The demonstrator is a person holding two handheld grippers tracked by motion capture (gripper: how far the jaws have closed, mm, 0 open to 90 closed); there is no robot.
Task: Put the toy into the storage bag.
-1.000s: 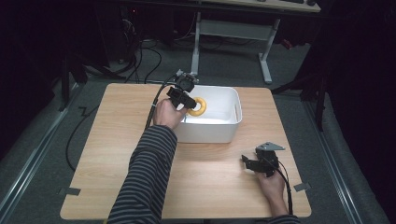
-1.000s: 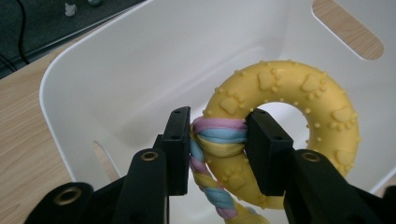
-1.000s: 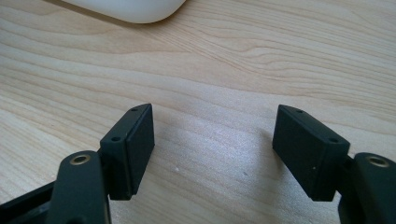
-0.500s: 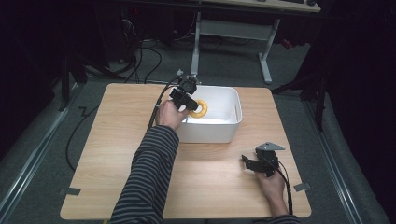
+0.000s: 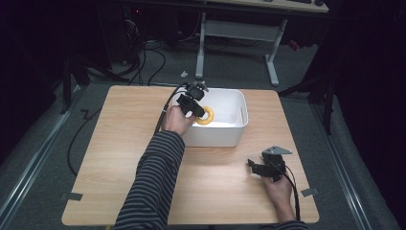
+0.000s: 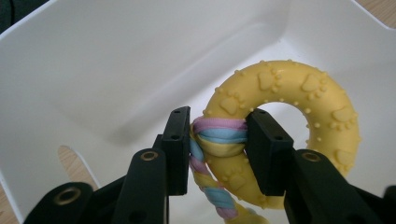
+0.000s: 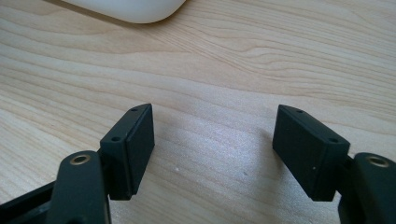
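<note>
No readable text, label, brand or number shows on anything in these views.

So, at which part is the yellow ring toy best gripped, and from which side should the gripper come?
Grip the yellow ring toy where the pastel rope is knotted around it, coming from above into the white bin. The left gripper is already shut there: the band is narrow enough for the jaws, and the knot probably stops slipping.

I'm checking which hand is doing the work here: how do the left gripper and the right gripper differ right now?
The left gripper is shut on the yellow ring toy; the right gripper is open, with nothing between its jaws. The left one is held over the white bin; the right one sits low over the wooden table. Both have black jaws.
</note>
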